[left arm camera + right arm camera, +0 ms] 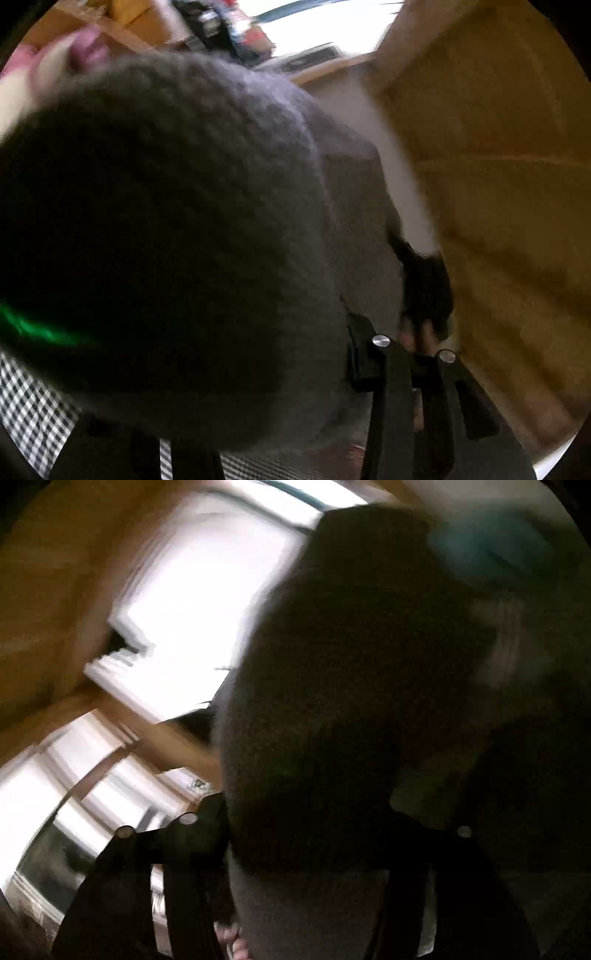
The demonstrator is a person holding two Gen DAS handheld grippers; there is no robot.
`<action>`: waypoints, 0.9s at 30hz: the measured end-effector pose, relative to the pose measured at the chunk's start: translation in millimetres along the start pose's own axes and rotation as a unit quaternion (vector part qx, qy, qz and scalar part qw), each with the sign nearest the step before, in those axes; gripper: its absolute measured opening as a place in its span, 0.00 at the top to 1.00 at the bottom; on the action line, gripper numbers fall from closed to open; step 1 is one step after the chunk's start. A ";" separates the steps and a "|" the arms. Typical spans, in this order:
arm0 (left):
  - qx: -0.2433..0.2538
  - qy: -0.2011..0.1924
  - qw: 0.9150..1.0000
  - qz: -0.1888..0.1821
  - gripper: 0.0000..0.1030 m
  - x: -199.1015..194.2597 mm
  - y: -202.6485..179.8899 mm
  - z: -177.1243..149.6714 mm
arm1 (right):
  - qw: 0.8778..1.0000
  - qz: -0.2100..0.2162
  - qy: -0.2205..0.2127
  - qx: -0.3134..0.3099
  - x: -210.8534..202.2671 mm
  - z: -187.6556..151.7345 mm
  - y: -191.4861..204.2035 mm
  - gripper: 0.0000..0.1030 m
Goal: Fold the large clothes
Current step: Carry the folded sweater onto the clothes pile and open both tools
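A grey knitted garment [177, 229] fills most of the left wrist view, draped close over the camera and over my left gripper [295, 435]. Only the right finger [391, 387] of that gripper shows; the fabric hides the left finger and the gap between them. In the right wrist view the same grey garment [343, 709] hangs dark against the light over my right gripper [295, 878], and the black finger mounts [147, 867] show on either side of it. Both views are blurred by motion.
A black-and-white checked cloth [33, 406] lies at the lower left. Tan wooden walls or panels [498, 166] rise at the right. Bright windows [207, 602] with wooden frames fill the left of the right wrist view. A black gloved hand [424, 288] shows beside the garment.
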State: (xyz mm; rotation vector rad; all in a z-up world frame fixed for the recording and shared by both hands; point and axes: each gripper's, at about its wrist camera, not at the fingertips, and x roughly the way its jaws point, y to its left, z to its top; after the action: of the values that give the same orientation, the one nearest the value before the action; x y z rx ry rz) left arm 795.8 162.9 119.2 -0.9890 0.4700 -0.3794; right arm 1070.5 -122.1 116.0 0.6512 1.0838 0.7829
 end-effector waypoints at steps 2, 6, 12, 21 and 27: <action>-0.031 0.047 0.997 0.061 0.60 57.4 43.2 -40.9 | 0.992 -0.116 0.004 0.045 29.1 1.5 -50.8 0.39; -0.034 0.034 0.997 0.054 0.57 78.7 63.9 -67.0 | 0.995 -0.072 -0.053 0.041 36.2 -6.8 -87.6 0.29; -0.014 0.081 0.994 0.070 0.38 73.3 35.8 -49.1 | 0.994 -0.085 -0.069 0.001 13.0 -13.4 -77.1 0.20; 0.245 0.057 0.944 0.216 0.05 -47.9 -48.3 -39.9 | 0.907 -0.317 -0.157 -0.226 -75.6 -103.0 38.0 0.03; 0.328 0.020 0.885 0.329 0.05 25.5 -90.4 -27.7 | 0.889 -0.376 -0.071 -0.251 1.0 -155.6 30.6 0.03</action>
State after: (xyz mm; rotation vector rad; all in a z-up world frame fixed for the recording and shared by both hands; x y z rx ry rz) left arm 793.8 85.4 179.0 -0.1273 0.6275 0.0707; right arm 917.8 -90.7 87.1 -0.1686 0.8456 0.2954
